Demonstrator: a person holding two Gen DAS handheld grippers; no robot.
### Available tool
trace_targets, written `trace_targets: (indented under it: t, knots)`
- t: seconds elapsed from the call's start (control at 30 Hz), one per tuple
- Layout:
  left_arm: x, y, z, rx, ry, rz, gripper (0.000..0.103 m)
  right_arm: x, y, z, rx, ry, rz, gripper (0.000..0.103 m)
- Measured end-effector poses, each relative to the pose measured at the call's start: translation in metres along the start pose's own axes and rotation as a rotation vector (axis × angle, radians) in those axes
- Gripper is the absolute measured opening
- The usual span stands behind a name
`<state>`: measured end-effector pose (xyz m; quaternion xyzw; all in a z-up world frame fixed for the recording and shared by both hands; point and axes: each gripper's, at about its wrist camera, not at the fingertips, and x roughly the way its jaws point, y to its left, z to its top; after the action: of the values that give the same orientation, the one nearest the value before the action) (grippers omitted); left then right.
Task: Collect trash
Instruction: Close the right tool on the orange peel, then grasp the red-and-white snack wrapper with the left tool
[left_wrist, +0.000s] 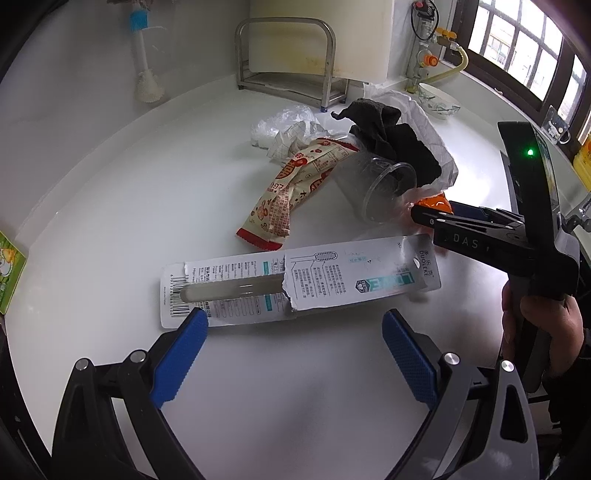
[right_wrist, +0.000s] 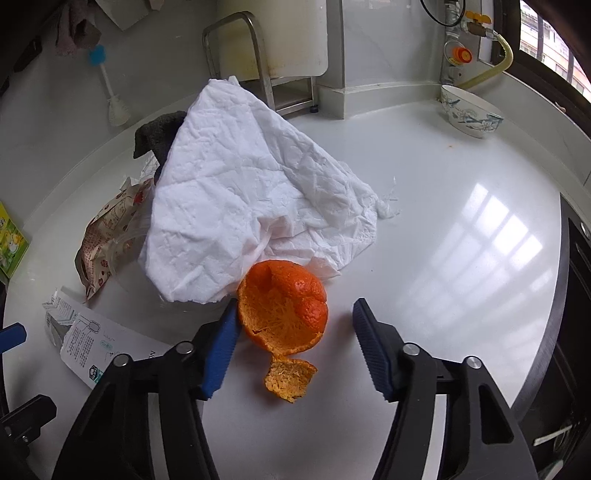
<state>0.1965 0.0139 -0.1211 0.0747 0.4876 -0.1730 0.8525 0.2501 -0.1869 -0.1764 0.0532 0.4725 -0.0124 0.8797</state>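
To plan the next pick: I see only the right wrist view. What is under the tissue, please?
Observer: A clear cup, lying on its side.
Operator: Does the left claw hold something?
Observer: No, it is open, just in front of a torn pack.
Operator: Is anything behind the snack wrapper?
Observer: Yes, crumpled plastic lies there.

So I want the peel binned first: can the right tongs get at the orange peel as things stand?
Probably yes: the orange peel already lies between the open right tongs, one pad beside it; only the white tissue crowds its far edge.
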Motion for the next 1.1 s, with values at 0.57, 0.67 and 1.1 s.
trace_targets:
  t: [0.57,0.67,1.1]
  knots:
    - [0.017,0.014,0.039,0.021,-0.051,0.018,0.094,-0.033,-0.011,-0.018,0.119,-0.029,0.053,0.03]
    - [0.022,0.021,0.05,0.027,-0.069,0.025,0.094,-0.042,-0.01,-0.023,0.141,-0.037,0.048,0.03]
    - [0.069,0.019,0.072,0.11,-0.074,0.042,0.094,-0.067,-0.006,-0.039,0.231,-0.046,0.044,0.03]
